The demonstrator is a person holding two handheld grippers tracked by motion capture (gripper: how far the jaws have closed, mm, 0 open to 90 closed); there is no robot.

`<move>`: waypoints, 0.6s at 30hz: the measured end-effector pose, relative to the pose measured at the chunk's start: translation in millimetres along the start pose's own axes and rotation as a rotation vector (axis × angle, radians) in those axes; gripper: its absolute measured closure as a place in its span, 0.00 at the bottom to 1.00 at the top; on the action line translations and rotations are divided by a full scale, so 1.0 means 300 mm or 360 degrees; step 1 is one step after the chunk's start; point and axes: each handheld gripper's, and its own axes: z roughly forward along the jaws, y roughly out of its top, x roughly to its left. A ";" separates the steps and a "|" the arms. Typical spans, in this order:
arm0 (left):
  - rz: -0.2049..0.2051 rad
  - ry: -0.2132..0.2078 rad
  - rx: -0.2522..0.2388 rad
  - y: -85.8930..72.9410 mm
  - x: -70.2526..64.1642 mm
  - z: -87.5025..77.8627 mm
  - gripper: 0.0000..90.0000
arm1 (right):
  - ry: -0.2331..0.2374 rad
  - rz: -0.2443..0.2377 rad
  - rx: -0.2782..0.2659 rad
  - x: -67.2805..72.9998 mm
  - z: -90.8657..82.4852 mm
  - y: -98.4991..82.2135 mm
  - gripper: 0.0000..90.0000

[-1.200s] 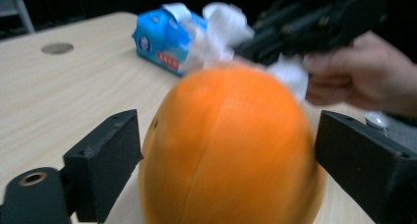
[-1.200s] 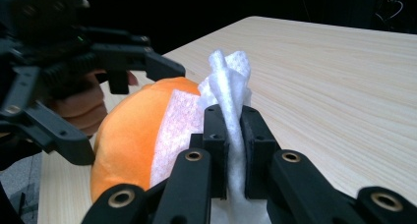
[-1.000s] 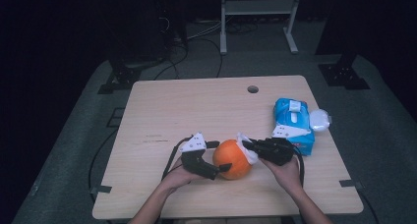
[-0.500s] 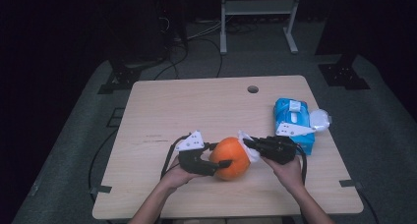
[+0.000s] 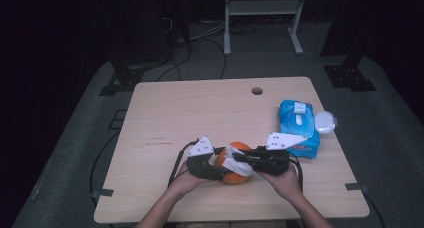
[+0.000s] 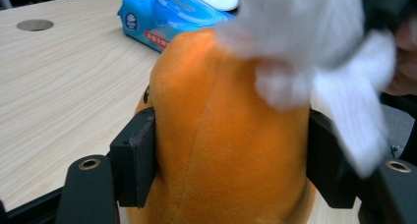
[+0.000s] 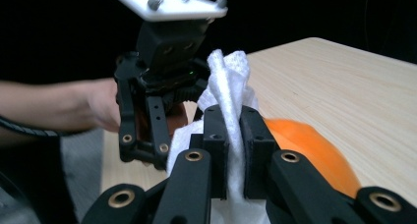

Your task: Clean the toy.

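Over table (image 5: 165, 118), both grippers level, facing.

The high view is dim and soft, with the table (image 5: 165, 113) lit evenly from above and the room around it falling to near black. In the left gripper view the white cloth (image 6: 314, 52) smears with motion blur and looks washed out. The right gripper view is sharper up close, its background black.
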 end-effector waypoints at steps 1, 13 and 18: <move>0.0003 0.0006 0.0003 0.000 -0.005 0.000 0.33 | -0.0040 -0.0040 0.0016 0.007 0.004 0.002 0.91; 0.0001 0.0050 -0.0015 -0.008 -0.020 0.009 0.33 | -0.0273 0.0067 0.0013 -0.090 -0.067 -0.044 0.91; -0.0003 0.0079 -0.0002 -0.003 -0.033 0.018 0.33 | -0.0197 0.0002 -0.0024 -0.036 -0.049 -0.028 0.91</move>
